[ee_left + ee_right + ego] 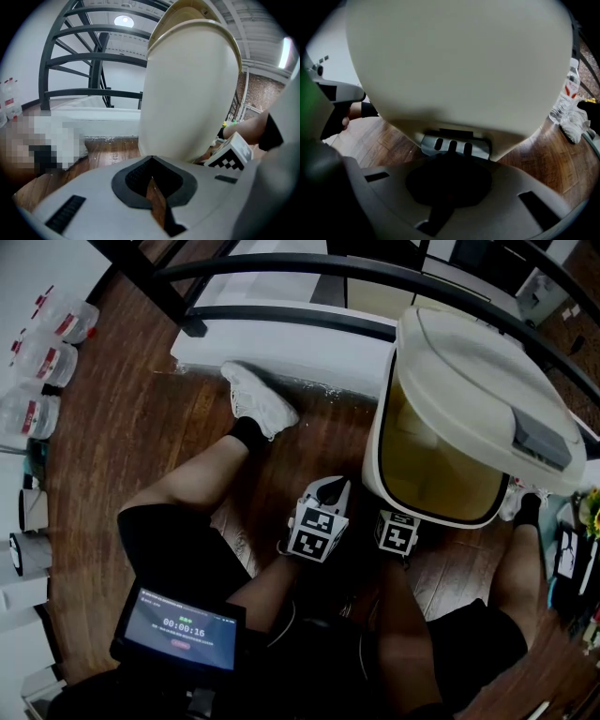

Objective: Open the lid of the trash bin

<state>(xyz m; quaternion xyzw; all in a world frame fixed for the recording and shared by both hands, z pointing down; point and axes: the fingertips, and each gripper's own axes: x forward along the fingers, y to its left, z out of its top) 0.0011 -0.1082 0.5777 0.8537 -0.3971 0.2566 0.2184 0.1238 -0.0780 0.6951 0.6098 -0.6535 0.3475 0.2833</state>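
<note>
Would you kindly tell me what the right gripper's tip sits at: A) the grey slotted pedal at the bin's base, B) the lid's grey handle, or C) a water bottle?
A: the right gripper view shows the right gripper at the pedal under the trash bin.

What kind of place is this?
It's indoors, maybe a loft or workshop room, though I can't be sure. It has a wooden floor, a dark metal railing and a brick wall. A white trash bin stands on the floor.
</note>
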